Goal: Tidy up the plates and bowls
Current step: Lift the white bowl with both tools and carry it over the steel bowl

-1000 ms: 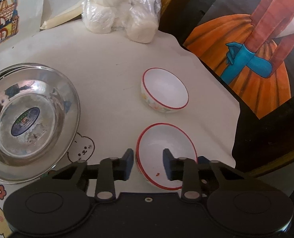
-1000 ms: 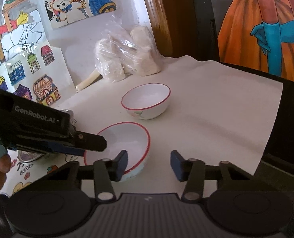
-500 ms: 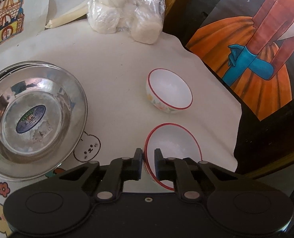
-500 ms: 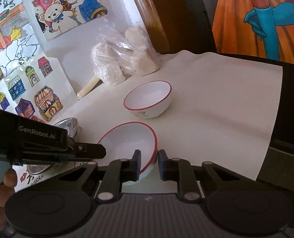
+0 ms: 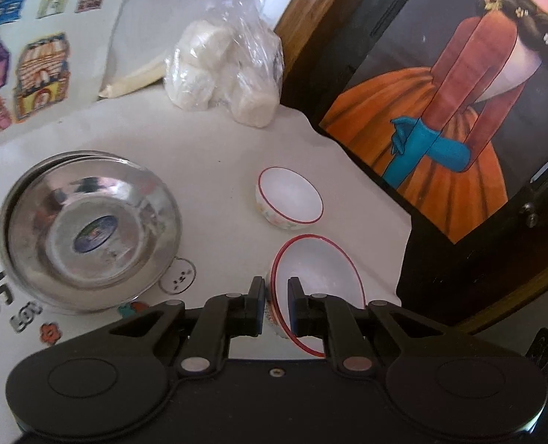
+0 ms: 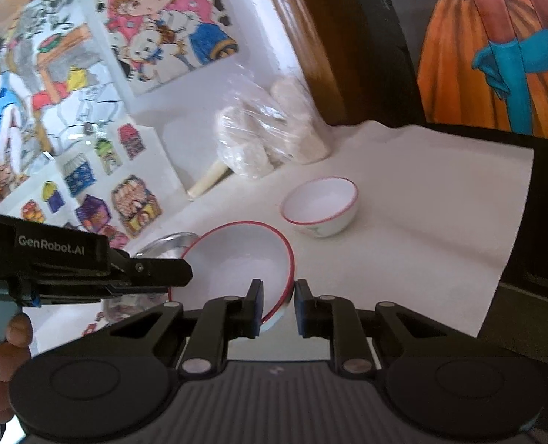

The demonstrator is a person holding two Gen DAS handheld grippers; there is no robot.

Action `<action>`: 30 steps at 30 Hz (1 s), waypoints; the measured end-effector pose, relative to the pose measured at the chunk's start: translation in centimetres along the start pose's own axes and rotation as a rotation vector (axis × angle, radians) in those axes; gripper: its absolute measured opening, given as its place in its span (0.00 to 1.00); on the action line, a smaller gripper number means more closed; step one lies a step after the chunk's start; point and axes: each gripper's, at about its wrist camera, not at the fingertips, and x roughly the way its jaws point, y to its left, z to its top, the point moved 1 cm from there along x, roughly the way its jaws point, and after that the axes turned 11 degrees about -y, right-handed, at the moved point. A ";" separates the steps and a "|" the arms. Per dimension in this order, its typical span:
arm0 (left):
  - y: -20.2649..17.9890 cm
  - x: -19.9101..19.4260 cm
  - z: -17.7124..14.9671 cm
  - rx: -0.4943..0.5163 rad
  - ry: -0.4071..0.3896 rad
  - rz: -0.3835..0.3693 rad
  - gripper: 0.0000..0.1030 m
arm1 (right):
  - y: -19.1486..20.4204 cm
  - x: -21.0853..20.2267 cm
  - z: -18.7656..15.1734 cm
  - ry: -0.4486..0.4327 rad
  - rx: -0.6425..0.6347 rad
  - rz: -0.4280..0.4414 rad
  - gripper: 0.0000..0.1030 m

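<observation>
Both hand-held grippers—left (image 5: 276,305), right (image 6: 277,305)—pinch the near bowl's (image 5: 316,277) rim, seemingly lifted; open cloth (image 6: 422,222) rightward.

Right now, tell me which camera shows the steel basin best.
The left wrist view. There the steel basin shows whole on the table, rim, reflective inside and the blue label at its bottom. In the right wrist view only a sliver of it peeks out, hidden behind the left gripper and the held red-rimmed bowl.

Two red-rimmed white bowls (image 5: 316,277) (image 5: 288,199) beside stacked steel bowls (image 5: 89,229).
</observation>
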 end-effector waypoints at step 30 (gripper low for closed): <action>7.9 -12.2 -5.9 -0.100 -0.042 0.068 0.13 | 10.6 -5.6 -5.3 0.109 -0.143 0.177 0.20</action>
